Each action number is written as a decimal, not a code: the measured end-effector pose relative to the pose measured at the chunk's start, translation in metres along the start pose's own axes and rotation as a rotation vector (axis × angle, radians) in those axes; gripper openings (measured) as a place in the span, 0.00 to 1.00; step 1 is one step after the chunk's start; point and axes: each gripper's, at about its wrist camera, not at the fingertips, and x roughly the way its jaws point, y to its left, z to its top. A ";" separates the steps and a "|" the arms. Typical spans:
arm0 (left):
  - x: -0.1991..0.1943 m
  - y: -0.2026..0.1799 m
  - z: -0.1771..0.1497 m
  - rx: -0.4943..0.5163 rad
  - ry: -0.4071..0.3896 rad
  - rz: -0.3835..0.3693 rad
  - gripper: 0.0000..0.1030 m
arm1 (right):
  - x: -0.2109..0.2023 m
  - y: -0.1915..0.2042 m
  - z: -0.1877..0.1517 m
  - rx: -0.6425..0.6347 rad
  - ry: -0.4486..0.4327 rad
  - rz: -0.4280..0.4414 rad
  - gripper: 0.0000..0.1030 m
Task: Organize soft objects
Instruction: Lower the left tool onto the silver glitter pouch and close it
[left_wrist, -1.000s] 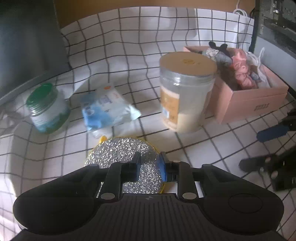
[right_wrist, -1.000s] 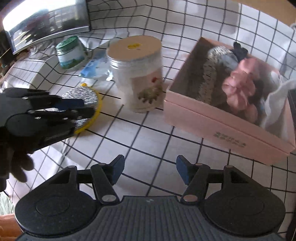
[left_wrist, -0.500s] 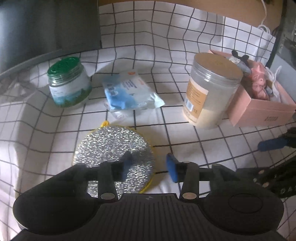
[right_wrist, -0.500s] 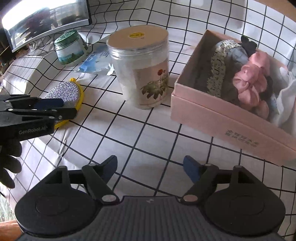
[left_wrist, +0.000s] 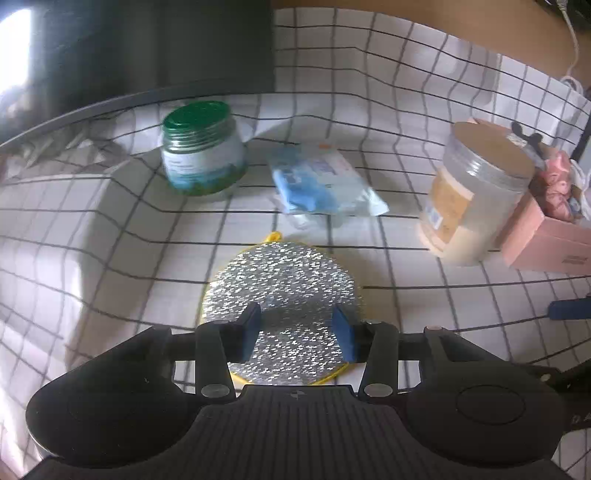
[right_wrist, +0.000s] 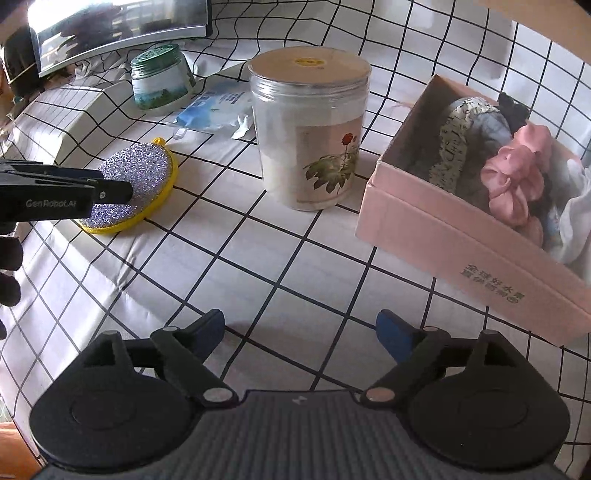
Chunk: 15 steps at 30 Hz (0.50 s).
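Left gripper hovers over the near edge of the round scrubber pad, jaws part-open after just widening, nothing clamped; likely lining up a pinch. Pad lies flat on the table: glittery silver face, yellow rim, small loop. Right gripper has just spread wide and empty, clear of the open pink cardboard box, already holding soft fabric pieces.

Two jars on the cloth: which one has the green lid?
The squat glass jar at the back, beside the blue wipes packet. Its lid is green; the tall clear jar next to the pink box has a tan lid.
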 end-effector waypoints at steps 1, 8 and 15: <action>0.001 -0.001 0.001 -0.002 0.001 -0.017 0.50 | 0.000 0.000 0.000 -0.002 -0.001 0.001 0.89; 0.007 -0.011 -0.001 0.042 0.000 -0.042 0.69 | 0.000 0.001 -0.003 -0.009 -0.007 0.005 0.93; -0.001 0.002 -0.007 0.001 -0.038 0.045 0.65 | 0.000 0.002 -0.003 -0.031 0.006 0.026 0.97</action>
